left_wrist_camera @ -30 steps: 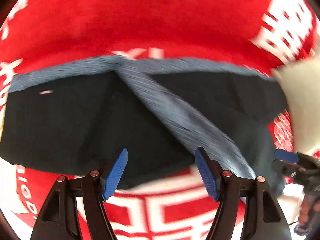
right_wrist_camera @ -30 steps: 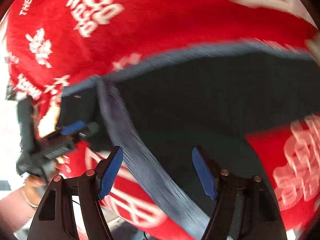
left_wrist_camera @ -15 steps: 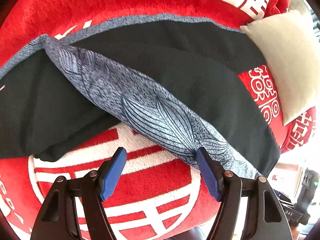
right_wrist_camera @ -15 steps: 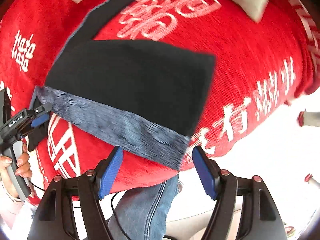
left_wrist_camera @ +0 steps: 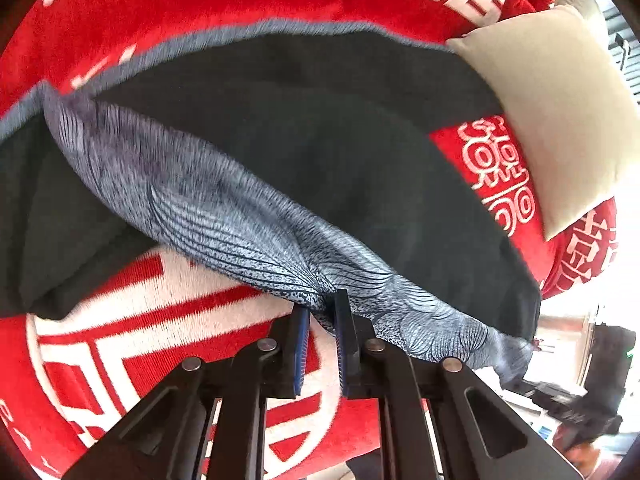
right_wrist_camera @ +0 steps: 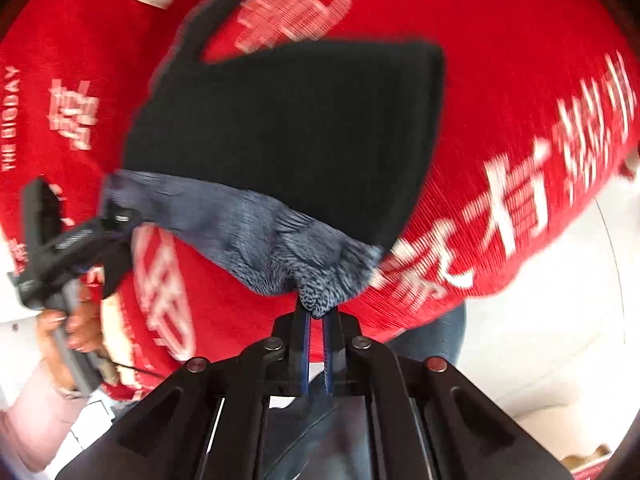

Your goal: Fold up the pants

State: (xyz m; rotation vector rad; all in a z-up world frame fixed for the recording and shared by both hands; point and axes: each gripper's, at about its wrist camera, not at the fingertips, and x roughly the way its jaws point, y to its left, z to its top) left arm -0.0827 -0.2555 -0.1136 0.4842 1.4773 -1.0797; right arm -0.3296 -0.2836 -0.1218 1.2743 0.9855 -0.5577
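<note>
So the pants (left_wrist_camera: 320, 152), black with a grey-blue leaf-patterned waistband (left_wrist_camera: 224, 216), are lying spread across a red blanket (left_wrist_camera: 200, 12) with big white characters on it. Both grippers are pinching that waistband right now.

The left gripper (left_wrist_camera: 320, 312) is coming in low from the near edge, pointing up and away over the blanket, and its blue pads (left_wrist_camera: 301, 344) are squeezed nearly together with a bunched bit of the waistband caught between them. The band is running diagonally off to the upper left from there, looking slightly lifted off the blanket.

The right gripper (right_wrist_camera: 316, 316) is doing the same thing on its end: fingers clamped tight on a little tuft of the patterned fabric, with the black leg part fanning out above it. In the right wrist view you can also spot the left gripper (right_wrist_camera: 116, 220) over at the left side, with the person's hand (right_wrist_camera: 76, 320) wrapped around its handle, holding the other end of the band.

A beige pillow (left_wrist_camera: 560, 120) is sitting at the far right of the blanket, touching the black fabric's edge. The right view is pretty motion-blurred.
</note>
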